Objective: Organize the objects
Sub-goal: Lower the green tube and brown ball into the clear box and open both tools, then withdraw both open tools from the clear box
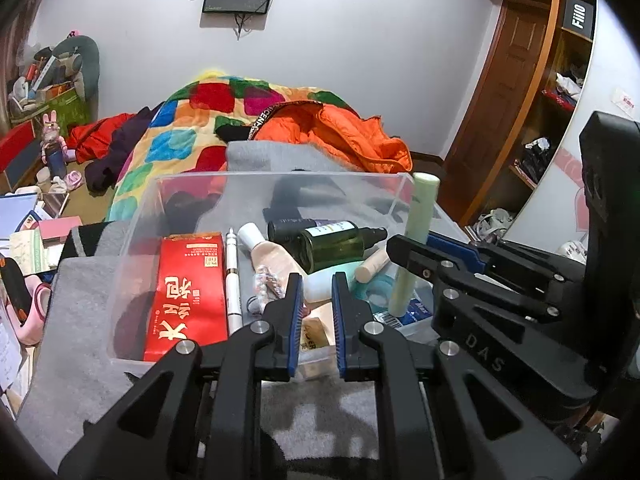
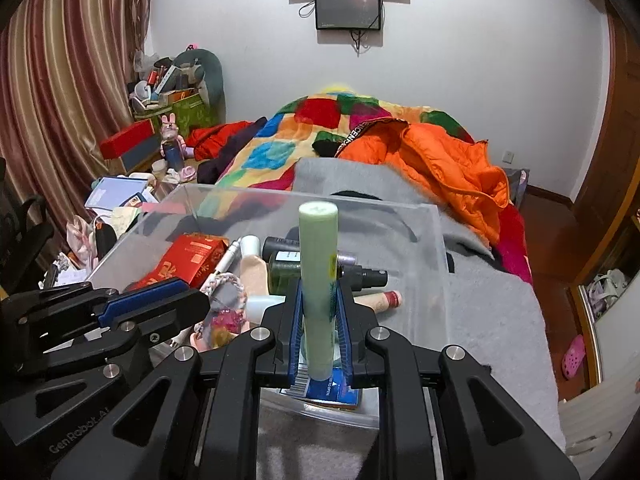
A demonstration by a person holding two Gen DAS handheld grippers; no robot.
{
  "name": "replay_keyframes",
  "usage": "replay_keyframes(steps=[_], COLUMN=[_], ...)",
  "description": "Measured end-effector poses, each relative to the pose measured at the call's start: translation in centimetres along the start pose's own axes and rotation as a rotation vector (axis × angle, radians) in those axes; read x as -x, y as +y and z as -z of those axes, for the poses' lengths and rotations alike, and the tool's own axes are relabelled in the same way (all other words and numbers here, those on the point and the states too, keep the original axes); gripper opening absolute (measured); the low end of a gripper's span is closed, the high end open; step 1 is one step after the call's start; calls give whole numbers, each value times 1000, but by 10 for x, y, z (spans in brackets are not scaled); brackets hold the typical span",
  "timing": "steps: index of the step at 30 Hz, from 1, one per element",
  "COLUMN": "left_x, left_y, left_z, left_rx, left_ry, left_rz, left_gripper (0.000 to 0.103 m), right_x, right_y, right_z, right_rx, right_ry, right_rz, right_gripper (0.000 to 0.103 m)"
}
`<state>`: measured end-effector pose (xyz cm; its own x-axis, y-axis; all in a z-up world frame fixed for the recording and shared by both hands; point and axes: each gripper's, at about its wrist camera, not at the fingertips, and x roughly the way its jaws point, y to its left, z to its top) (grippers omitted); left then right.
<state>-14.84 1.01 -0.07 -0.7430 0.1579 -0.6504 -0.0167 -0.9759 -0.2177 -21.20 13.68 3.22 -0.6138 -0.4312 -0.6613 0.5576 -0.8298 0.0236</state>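
A clear plastic bin [image 1: 136, 216] sits on a grey blanket [image 1: 80, 288] and holds a red box [image 1: 188, 292], a white pen [image 1: 232, 276], a dark green bottle [image 1: 336, 244], a beige tube [image 1: 268, 252] and other small items. My right gripper [image 2: 320, 312] is shut on a pale green tube [image 2: 318, 264], held upright over the bin's near right part; the tube also shows in the left wrist view [image 1: 414, 240]. My left gripper [image 1: 318, 304] is open and empty at the bin's near edge. The bin [image 2: 436, 248] shows in the right wrist view too.
Behind the bin lies a bed with a patchwork quilt [image 1: 180, 128] and an orange jacket [image 1: 332, 132]. Cluttered books and boxes [image 1: 36, 232] lie left. A wooden door and shelves [image 1: 516, 92] stand right. A blue packet [image 2: 332, 390] lies under the tube.
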Motion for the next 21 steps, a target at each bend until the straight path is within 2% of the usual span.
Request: replay_keyframes(steps=[4,8,17,18,19,20,21], left_x=[0,5,25,27,30,33,35], left_y=[2,1,-3,-3,-3,-3,-3], left_z=[1,0,2,3,4,6,7], left_rx=[7,1,-11,-13,-15,-16,-15], left_ry=[5,-6,-37,-39,-44,-49,-54], left_rz=[13,12,19,17,9,3,-5], left_gripper=[12,15,15,17,23,27,37], right_x=[2,9,32,36,40,44,49], right_y=[-3,-6,-7,-6,-6,-6,-5], right_z=[1,2,7,8,10,11,13], right_rx=[-15,-27,-47,-50,-51,-49,-44], right_ry=[14,-3,-38,-42,-48,-55,-66], right_rz=[-20,-34,-61,-66,-71,-72,-67], right_gripper=[17,25,26,26,27,30,38])
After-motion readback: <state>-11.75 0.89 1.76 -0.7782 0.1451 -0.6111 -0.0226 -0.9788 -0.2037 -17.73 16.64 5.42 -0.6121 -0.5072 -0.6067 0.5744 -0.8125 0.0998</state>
